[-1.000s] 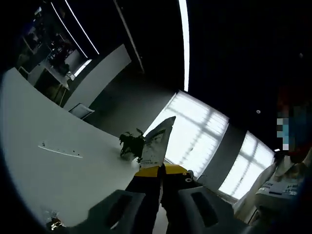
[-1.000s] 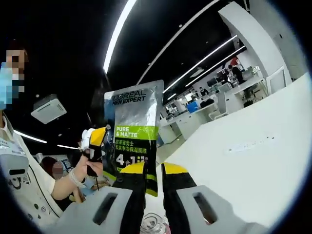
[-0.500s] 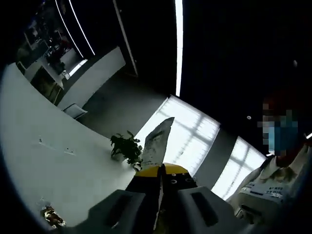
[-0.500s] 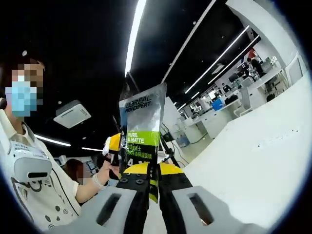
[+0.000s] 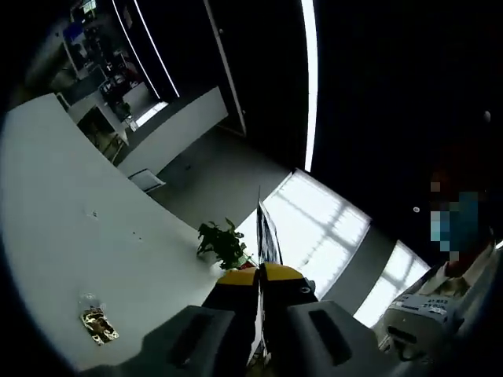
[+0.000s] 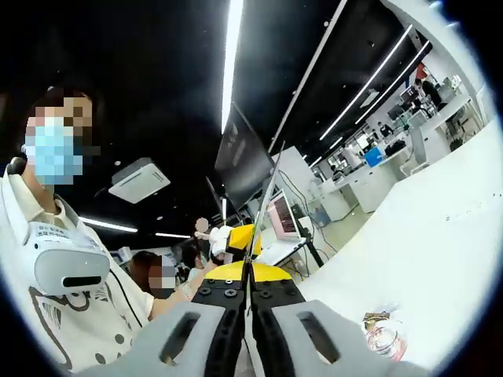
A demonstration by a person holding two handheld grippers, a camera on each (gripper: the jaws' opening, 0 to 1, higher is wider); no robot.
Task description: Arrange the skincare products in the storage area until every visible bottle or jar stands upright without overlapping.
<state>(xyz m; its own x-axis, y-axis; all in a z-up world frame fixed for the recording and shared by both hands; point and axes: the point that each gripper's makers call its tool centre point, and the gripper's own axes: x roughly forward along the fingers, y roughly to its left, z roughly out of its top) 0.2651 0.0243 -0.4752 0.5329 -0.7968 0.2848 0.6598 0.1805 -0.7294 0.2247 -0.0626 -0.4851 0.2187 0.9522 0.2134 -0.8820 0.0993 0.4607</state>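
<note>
The flat sachet [image 6: 262, 206] is pinched edge-on between the jaws of the right gripper [image 6: 246, 289], held up in the air well above the white table [image 6: 440, 259]; in the left gripper view the same thin sachet [image 5: 267, 239] rises between the clenched jaws of the left gripper [image 5: 260, 276], so both seem clamped on it. A small clear jar [image 6: 383, 339] sits on the table below, and a glinting small item [image 5: 98, 324] lies on the white surface. To do this step well, I judge one gripper should let go first, then the other lower the sachet slowly, base down, well apart from the jar.
</note>
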